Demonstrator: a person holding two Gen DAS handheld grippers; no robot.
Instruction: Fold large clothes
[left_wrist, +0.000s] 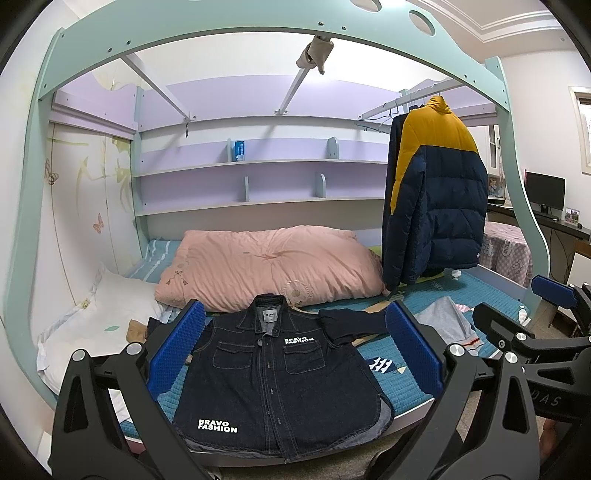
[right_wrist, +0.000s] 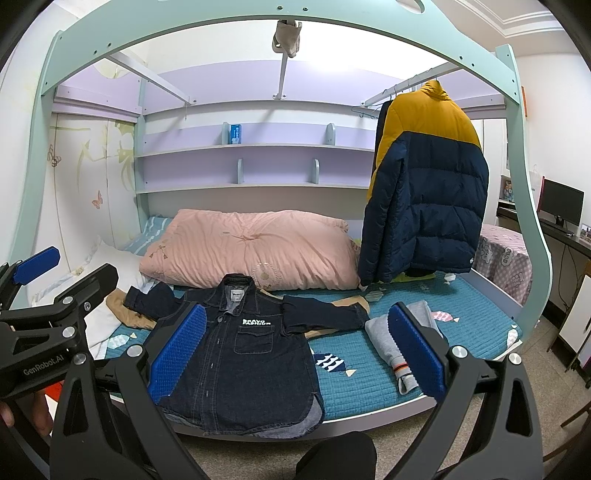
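A dark denim shirt (left_wrist: 273, 373) printed "BRAVO FASHION" lies flat, front up, on the teal mattress (left_wrist: 402, 387), collar toward the pillow, hem at the front edge, one sleeve stretched right. It also shows in the right wrist view (right_wrist: 251, 354). My left gripper (left_wrist: 295, 347) is open and empty, held above and in front of the shirt. My right gripper (right_wrist: 295, 347) is open and empty, over the shirt's right side. The right gripper also shows at the right in the left wrist view (left_wrist: 517, 314); the left gripper shows at the left in the right wrist view (right_wrist: 66, 277).
A pink pillow (left_wrist: 269, 266) lies behind the shirt. A grey garment (right_wrist: 399, 339) lies right of it, a tan one (right_wrist: 129, 314) partly under it. A navy and yellow puffer jacket (left_wrist: 436, 199) hangs at the right. The bunk frame (left_wrist: 258, 26) arches overhead.
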